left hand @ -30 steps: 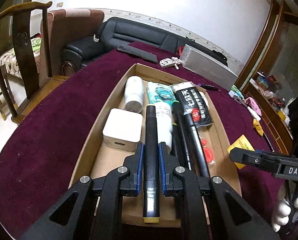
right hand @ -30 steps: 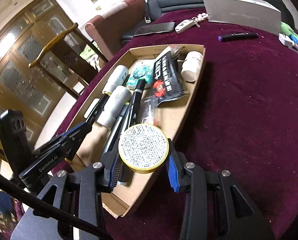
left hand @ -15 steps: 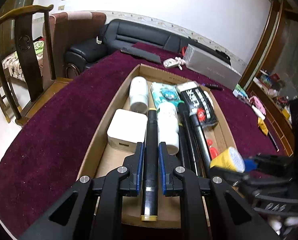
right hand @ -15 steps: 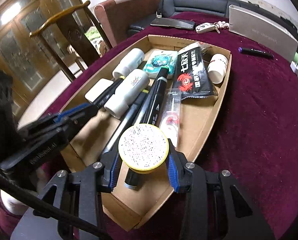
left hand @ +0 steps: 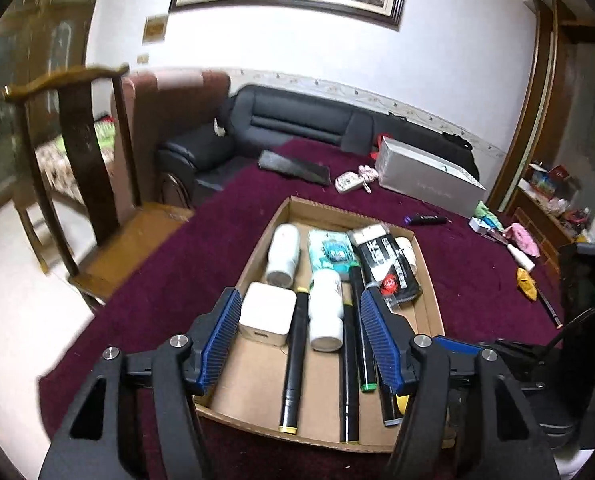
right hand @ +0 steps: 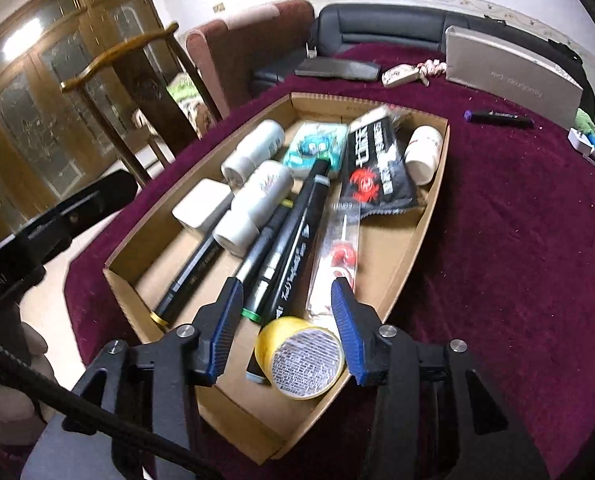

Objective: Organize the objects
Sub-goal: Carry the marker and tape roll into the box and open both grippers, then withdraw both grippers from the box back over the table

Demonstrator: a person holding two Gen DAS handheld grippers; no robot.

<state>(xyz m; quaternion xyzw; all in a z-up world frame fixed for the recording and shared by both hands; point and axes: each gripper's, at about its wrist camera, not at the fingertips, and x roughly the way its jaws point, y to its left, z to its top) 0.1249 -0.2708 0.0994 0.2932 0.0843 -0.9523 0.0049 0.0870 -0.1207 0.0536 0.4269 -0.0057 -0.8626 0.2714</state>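
Looking down my left cam, the left gripper (left hand: 300,338) has its jaws spread wide w/ nothing between them, parked over the near half of the cardboard tray (left hand: 428,280). The yellow-capped marker (left hand: 293,364) lies flat on the tray floor at about 6 o'clock from the white cube charger (left hand: 266,314), just beside it, touching the white bottle (left hand: 327,312) on its other side. Can't read any print on that one.

On the right cam the right gripper (right hand: 287,330) is also wide open, not holding anything. The yellow tape roll (right hand: 300,358) sits in the tray's near corner btw the two blue pads, leaning on the end of a black marker (right hand: 297,240); pads look apart from it. Its face has fine print, too small to read.

Readable stuff: the black marker says "Touch" something in script, rest is blurry. Black snack pack (right hand: 373,172) at 12 o'clock has white Chinese characters plus a red crab logo. Clear packet (right hand: 337,256) w/ red bits has a header I can't make out. Left rig body at 9 o'clock shows "obot.AI". A purple-capped marker (right hand: 497,117) lies out on the maroon tablecloth (right hand: 517,240) around 1 o'clock, well apart from the tray.
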